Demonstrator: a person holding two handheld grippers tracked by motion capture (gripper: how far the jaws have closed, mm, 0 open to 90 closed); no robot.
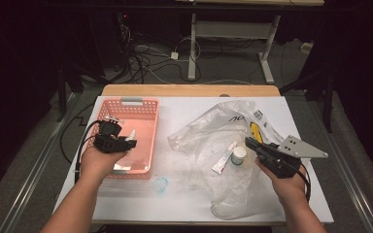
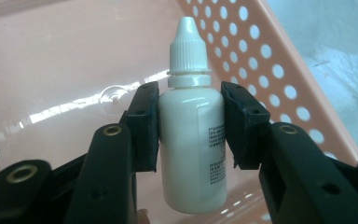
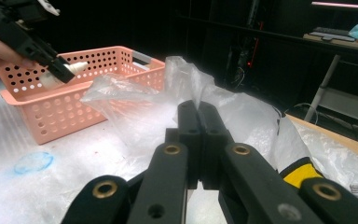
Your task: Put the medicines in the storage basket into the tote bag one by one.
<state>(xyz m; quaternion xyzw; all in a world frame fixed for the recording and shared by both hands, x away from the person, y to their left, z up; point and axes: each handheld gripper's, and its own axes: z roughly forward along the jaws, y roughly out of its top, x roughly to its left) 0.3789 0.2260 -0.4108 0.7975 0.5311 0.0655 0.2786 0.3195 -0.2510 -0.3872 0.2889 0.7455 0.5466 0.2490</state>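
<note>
High view: white dropper bottle held over the pink basket.
Largest first: the white table point(image 1: 184, 194), then the crumpled clear plastic bag point(image 1: 209, 131), then the pink basket point(image 1: 143, 114). The left gripper point(image 2: 190, 126) clamps the dropper bottle point(image 2: 191, 140) by its body (cap pointing away) above the basket floor. The right gripper point(image 3: 198, 140), jaws pressed together with nothing between them, rests at the bag beside a small jar point(image 1: 238, 155) and tube point(image 1: 222, 162).

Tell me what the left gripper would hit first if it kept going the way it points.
Probably the pink basket: the left gripper, its fingers clamped on the white dropper bottle, points at the basket's floor, though depth is unclear.
</note>
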